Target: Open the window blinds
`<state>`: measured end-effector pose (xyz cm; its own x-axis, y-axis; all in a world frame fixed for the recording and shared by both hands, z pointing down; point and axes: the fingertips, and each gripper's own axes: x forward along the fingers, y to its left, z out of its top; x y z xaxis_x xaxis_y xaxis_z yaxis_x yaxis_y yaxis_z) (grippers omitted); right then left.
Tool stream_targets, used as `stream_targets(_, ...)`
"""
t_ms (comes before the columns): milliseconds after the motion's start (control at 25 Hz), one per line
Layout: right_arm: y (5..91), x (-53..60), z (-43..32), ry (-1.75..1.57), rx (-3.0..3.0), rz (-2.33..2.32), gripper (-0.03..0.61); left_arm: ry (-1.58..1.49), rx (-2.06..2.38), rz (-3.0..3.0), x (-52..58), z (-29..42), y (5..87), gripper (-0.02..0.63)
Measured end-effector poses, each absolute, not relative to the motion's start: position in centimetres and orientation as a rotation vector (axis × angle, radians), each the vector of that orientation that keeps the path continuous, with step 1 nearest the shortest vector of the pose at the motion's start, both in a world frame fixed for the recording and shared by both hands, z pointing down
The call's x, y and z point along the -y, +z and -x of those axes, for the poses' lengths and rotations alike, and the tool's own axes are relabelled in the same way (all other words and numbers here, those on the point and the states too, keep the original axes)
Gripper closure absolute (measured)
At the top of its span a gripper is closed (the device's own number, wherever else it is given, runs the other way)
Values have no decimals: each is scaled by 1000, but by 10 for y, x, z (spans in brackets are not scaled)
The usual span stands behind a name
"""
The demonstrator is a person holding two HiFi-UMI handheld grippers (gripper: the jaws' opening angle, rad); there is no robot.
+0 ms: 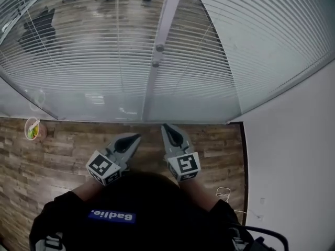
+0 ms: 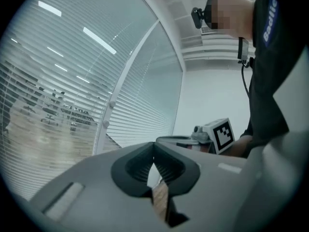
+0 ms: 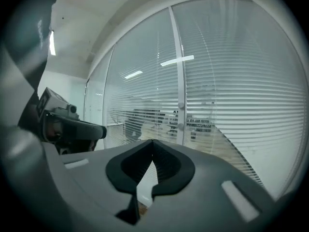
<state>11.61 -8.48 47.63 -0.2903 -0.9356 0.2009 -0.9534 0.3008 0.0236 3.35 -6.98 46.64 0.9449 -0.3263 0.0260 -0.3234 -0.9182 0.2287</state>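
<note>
Right gripper (image 3: 153, 146) jaws together, cup (image 1: 32, 128) head-view only

white lettering on a blue patch (image 1: 112, 216) on the person's dark top appears to read "badlie.", upside down in the head view. the left gripper (image 1: 138, 136) and right gripper (image 1: 164, 125) each bear a cube with black-and-white square markers, coded patterns without letters or numbers.
</note>
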Motion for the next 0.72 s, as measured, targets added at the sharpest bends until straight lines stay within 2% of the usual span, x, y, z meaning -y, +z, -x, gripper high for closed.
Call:
stream_targets(360,500,-12,-120,264,2614,-1519,575,26,569,-2851,-7,-76,462,614)
stream_targets(720,487,-32,-123,236,2719,-1515,577,76,486,-2921,-29,-93,460,614)
